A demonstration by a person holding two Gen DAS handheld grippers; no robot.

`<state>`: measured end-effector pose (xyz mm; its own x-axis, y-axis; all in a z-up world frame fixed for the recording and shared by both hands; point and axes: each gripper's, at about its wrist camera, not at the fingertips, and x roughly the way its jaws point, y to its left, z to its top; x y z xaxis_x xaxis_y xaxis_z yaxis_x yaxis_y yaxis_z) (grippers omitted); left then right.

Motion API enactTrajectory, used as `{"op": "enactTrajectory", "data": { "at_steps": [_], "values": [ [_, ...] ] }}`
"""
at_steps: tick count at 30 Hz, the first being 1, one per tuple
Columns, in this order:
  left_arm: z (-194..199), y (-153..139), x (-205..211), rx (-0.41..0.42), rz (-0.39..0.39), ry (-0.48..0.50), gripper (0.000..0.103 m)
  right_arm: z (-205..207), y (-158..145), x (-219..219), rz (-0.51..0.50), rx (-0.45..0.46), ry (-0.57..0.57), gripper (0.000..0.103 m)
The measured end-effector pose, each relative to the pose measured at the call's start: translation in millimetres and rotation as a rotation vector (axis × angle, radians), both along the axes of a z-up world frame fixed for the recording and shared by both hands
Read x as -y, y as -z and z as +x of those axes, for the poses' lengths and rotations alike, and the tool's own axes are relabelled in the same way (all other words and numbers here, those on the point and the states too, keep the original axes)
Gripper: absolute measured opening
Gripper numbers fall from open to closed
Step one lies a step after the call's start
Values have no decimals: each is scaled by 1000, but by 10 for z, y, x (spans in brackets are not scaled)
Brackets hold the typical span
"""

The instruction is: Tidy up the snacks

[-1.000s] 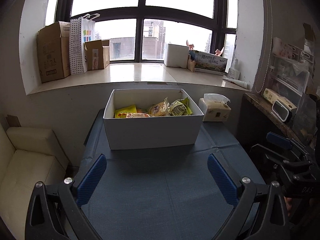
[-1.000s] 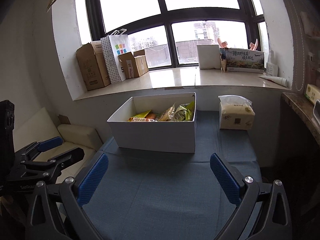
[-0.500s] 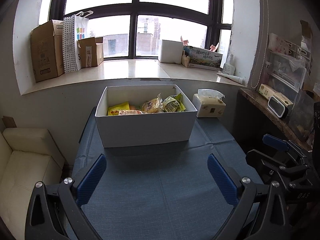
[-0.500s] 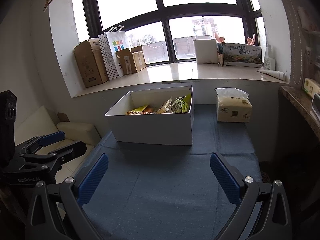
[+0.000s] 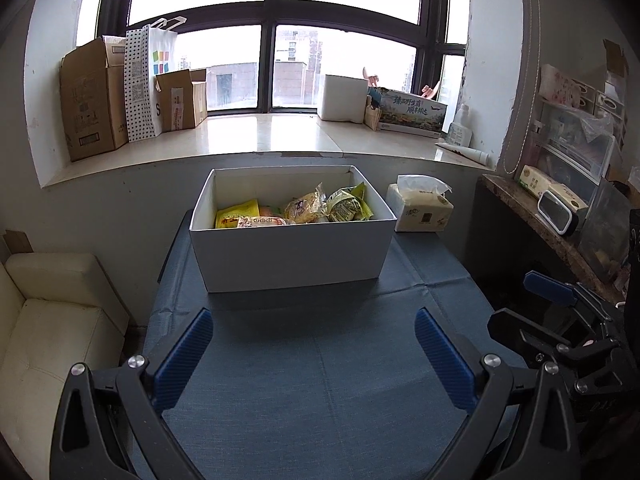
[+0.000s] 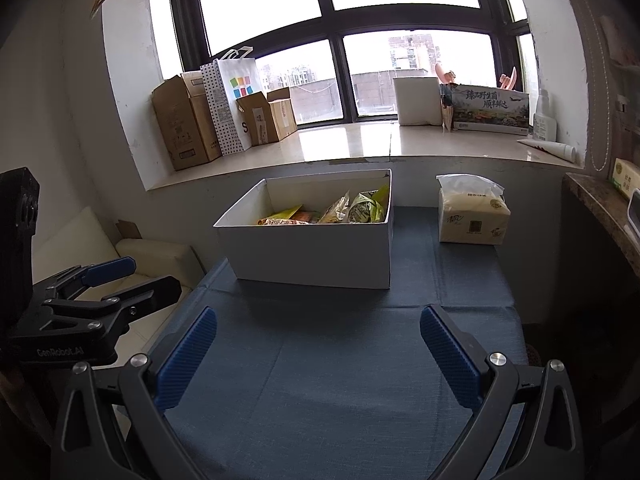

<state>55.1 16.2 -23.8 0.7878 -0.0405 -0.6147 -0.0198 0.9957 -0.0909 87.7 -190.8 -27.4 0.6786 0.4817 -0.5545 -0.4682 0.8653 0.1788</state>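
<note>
Ahead of both grippers, the white box [image 5: 290, 256] of snacks [image 5: 304, 210] sits on the blue counter [image 5: 320, 380] — slightly farther off than a second ago. Left gripper [image 5: 314, 354] and right gripper [image 6: 318, 350] gape wide, empty — likely packing finished.

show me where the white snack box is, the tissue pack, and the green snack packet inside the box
white snack box [image 5: 292, 258]: left wrist view, on its front wall.
tissue pack [image 6: 472, 220]: right wrist view, on its front face.
green snack packet [image 5: 346, 208]: left wrist view, on the wrapper's middle, at the box's right end.
</note>
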Motion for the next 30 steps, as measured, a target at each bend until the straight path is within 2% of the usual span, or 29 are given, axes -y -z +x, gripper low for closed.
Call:
{"op": "enactTrajectory", "data": {
  "at_steps": [30],
  "values": [
    [10, 23, -27, -15, -10, -3, 103, -21, -8, -14, 4, 5, -7, 103]
  ]
}}
